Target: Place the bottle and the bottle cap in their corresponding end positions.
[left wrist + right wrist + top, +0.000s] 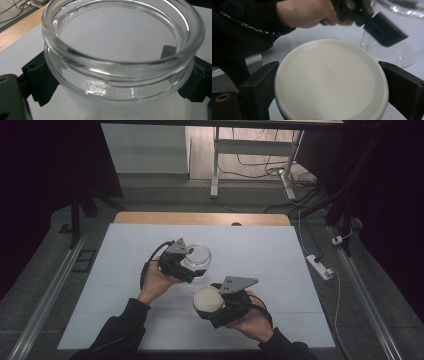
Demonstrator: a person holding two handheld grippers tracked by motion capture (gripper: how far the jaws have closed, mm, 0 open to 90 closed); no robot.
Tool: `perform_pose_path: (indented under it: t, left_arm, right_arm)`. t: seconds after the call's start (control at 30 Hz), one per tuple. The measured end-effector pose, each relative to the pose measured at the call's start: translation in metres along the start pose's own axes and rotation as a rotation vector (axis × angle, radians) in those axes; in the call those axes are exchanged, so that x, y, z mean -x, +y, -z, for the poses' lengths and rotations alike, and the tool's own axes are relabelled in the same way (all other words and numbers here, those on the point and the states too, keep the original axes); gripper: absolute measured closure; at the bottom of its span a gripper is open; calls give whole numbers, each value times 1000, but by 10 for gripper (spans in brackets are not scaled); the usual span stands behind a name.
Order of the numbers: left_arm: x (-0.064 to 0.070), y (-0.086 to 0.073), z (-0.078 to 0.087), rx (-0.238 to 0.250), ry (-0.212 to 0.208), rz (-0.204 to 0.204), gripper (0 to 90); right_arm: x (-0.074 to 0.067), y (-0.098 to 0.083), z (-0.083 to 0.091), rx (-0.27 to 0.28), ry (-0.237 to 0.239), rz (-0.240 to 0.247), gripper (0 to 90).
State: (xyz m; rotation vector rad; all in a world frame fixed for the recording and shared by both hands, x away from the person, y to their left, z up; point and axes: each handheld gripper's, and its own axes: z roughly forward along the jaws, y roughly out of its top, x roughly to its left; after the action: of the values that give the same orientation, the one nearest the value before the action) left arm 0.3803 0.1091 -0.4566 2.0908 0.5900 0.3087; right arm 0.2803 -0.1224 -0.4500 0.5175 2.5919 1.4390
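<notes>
Your left claw (186,266) is clamped on the glass jar (196,258), one black jaw on each side of the body just under the thick rolled lip, as the left gripper view shows. Your right claw (216,306) grips the white lid (208,299) by its edge, a jaw on either side of the disc. Both sit over the white tabletop (260,255), the jar toward the middle and the lid nearer you, close beside it but apart.

Treat the jar (120,57) as the fragile piece: clear, hard, smooth glass with thick walls, probably weighty for its size and slick against plastic jaws. The groove below the lip is likely your best purchase, since the lip should stop the glass from sliding down through the jaws. Squeeze firmly, not hard, and avoid knocking it against the lid's rim.

The lid (330,80) looks like matte, off-white plastic: a stiff, light, shallow round disc with a raised rim and a small mark at its centre. Edge-on grip suits it, though a round edge may pivot between flat jaws, so keep it level as you bring it over the jar's mouth.
</notes>
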Motion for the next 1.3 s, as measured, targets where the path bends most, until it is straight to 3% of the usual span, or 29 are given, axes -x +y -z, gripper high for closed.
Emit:
perform_pose_path:
  t: [0.93,1.3]
  left_arm:
    - [-21,4,-29,-10,30,-7,74]
    - [-30,3,-42,-8,43,3,74]
  right_arm:
    - [-3,-22,-23,-44,-9,17,70]
    - [4,-31,-36,-67,-27,18,70]
